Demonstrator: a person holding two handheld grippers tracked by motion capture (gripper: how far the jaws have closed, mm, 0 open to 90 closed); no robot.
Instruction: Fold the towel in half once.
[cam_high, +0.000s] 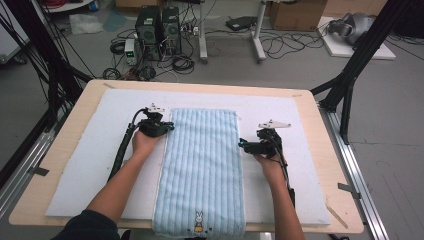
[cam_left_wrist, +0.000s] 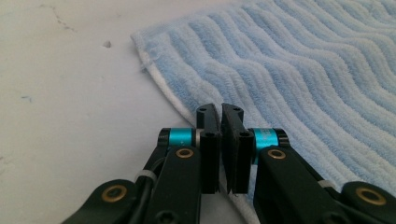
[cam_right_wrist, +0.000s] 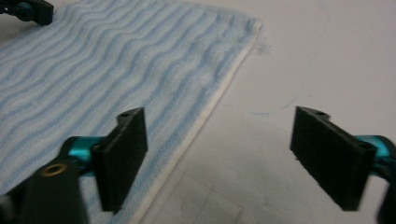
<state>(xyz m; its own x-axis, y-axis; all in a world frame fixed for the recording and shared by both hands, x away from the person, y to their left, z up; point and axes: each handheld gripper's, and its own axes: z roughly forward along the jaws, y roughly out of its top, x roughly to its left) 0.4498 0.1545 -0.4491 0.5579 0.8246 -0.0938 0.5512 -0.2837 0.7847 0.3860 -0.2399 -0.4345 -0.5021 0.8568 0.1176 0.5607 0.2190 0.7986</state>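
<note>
A light blue striped towel (cam_high: 202, 160) lies lengthwise on a white mat (cam_high: 95, 155), with a small rabbit motif (cam_high: 199, 220) at its near end. My left gripper (cam_high: 169, 128) is at the towel's left edge near the far corner. In the left gripper view the left gripper (cam_left_wrist: 220, 110) has its jaws together on the white hem of the towel (cam_left_wrist: 303, 70). My right gripper (cam_high: 242, 145) is at the towel's right edge. In the right gripper view the right gripper (cam_right_wrist: 220, 116) stands open astride that edge, one jaw over the towel (cam_right_wrist: 116, 60) and the other over the mat (cam_right_wrist: 299, 56).
The mat covers most of a wooden table (cam_high: 64, 137). Black frame legs (cam_high: 350, 75) stand at both far corners. Computer towers (cam_high: 157, 25) and loose cables lie on the floor beyond the table. The left gripper (cam_right_wrist: 28, 9) appears at the top left of the right gripper view.
</note>
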